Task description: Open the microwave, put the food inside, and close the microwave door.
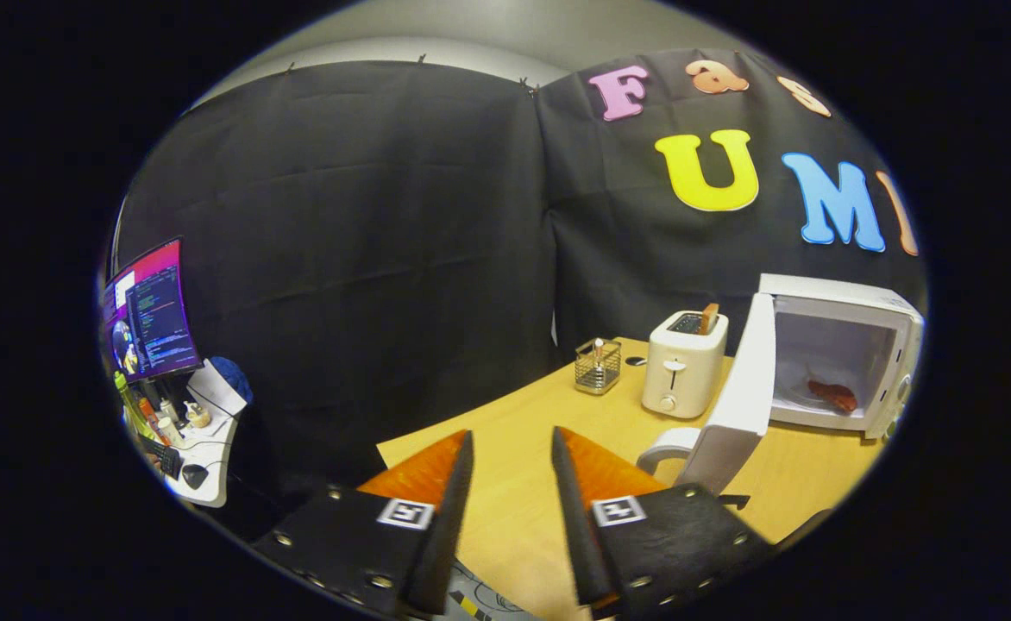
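Note:
A white microwave stands on the wooden table, off to the right of my fingers. Its door is swung wide open toward me, with a curved white handle near my right finger. A reddish piece of food lies on the floor of the microwave's cavity. My gripper is open over the table's near corner, with nothing between its fingers. The door's edge is just right of and beyond the right fingertip, not touching it.
A white toaster with a slice in its slot stands left of the microwave door. A small wire basket sits beside it. Off the table's left edge, lower down, is a desk with a lit monitor, keyboard and mouse.

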A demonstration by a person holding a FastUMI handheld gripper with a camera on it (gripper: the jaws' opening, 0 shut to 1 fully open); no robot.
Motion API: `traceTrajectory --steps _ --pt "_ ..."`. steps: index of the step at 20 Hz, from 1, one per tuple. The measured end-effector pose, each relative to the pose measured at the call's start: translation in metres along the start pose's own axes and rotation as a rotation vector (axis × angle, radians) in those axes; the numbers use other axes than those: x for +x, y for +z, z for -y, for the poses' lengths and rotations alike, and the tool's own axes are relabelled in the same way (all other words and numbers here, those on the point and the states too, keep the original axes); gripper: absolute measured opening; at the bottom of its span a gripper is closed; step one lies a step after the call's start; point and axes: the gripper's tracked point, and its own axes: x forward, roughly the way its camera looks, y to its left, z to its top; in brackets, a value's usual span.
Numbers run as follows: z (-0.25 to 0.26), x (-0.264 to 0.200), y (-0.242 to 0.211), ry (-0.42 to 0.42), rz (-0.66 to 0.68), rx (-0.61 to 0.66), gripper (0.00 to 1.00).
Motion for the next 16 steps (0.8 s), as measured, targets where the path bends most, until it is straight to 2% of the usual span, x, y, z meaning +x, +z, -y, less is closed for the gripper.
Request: traceTrajectory --steps 1,2,3,4,5,6,9,10,13,16 --pt "0.002 0.004 -0.007 0.001 -0.02 0.007 0.35" --pt "0.005 0.009 -0.015 -0.002 -0.042 0.011 0.3" --pt "0.008 0.012 -0.021 -0.001 -0.068 0.014 0.31" --pt "0.023 0.016 -0.025 -0.066 -0.076 0.006 0.31" --pt "0.04 0.01 -0.025 -0.113 -0.073 0.007 0.19" --pt "0.045 0.012 -0.026 -0.108 -0.088 0.036 0.08" --pt "0.059 0.01 -0.03 -0.124 -0.099 0.095 0.08" --pt "0.059 0.018 -0.032 -0.118 -0.099 0.105 0.01" --pt "0.068 -0.002 -0.033 -0.131 -0.096 0.055 0.01" --pt "0.082 -0.017 -0.04 -0.139 -0.108 0.058 0.01"
